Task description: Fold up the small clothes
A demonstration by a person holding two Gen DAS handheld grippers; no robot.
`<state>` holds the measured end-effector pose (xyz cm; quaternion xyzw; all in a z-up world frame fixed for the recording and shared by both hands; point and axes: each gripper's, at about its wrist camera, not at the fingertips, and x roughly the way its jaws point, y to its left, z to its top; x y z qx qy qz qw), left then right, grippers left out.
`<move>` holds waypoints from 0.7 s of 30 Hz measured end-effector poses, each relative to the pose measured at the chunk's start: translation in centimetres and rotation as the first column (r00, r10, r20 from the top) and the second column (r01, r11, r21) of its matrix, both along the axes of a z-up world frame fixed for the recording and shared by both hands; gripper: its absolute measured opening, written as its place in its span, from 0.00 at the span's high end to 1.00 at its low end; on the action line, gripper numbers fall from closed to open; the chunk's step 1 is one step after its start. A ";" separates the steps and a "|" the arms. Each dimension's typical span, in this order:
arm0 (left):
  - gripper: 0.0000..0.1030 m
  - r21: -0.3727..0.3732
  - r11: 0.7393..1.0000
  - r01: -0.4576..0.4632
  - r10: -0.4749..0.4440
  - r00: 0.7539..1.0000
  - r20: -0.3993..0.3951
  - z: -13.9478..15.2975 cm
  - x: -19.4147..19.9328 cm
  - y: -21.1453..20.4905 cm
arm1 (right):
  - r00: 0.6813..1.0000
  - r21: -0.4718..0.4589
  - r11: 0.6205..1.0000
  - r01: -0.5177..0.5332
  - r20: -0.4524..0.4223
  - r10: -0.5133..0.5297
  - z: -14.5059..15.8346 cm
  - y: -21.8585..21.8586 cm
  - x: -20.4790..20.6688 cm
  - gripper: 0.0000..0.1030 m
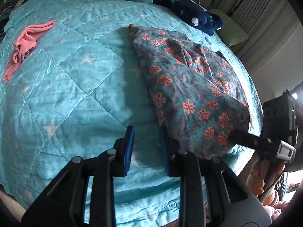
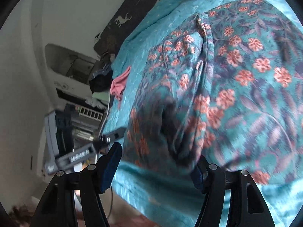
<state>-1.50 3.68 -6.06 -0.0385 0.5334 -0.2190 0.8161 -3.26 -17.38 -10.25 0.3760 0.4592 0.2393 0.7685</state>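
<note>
A teal floral garment (image 1: pixel 191 89) lies folded on the turquoise star quilt (image 1: pixel 75 79). It fills the right wrist view (image 2: pixel 227 87). My left gripper (image 1: pixel 146 147) is open and empty, just off the garment's near left corner. My right gripper (image 2: pixel 155 170) is open at the garment's near edge, with the cloth hanging over its right finger. In the left wrist view its black finger (image 1: pixel 246 139) rests at the garment's near right corner.
A crumpled pink garment (image 1: pixel 26 45) lies at the quilt's far left, also in the right wrist view (image 2: pixel 119 84). A navy star-patterned cloth (image 1: pixel 189 13) sits at the far edge. Green cushions (image 1: pixel 233 30), curtains, and cluttered shelves (image 2: pixel 75 87) stand beside the bed.
</note>
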 end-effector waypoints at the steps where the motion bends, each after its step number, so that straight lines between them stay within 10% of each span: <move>1: 0.72 -0.008 1.000 -0.001 0.001 1.000 0.001 0.1 0.1 0.2 | 1.000 -0.003 1.000 0.024 -0.006 -0.024 -0.1 0.3 0.5 0.34; 3: 0.72 -0.023 1.000 -0.006 0.006 1.000 0.010 0.5 0.4 0.5 | 0.998 -0.010 0.998 0.063 -0.015 -0.063 -0.1 0.5 0.7 0.35; 6: 0.72 -0.034 0.999 -0.001 0.002 1.000 0.026 1.5 1.4 0.3 | 0.994 -0.070 0.992 0.108 -0.006 -0.108 0.3 0.7 0.7 0.86; 12: 0.35 -0.031 0.989 0.147 -0.146 0.988 0.050 4.5 4.4 -5.2 | 0.994 -0.178 0.978 0.108 0.046 -0.102 1.3 0.9 -0.6 0.89; 18: 0.34 0.070 0.957 0.282 -0.281 0.959 -0.025 4.6 8.6 -14.5 | 0.996 -0.165 0.983 0.083 0.037 -0.078 0.8 1.1 -0.4 0.89; 21: 0.33 0.227 0.901 0.369 -0.360 0.929 -0.084 2.7 9.5 -20.3 | 0.997 -0.150 0.986 0.066 0.038 -0.061 0.6 0.6 -0.3 0.89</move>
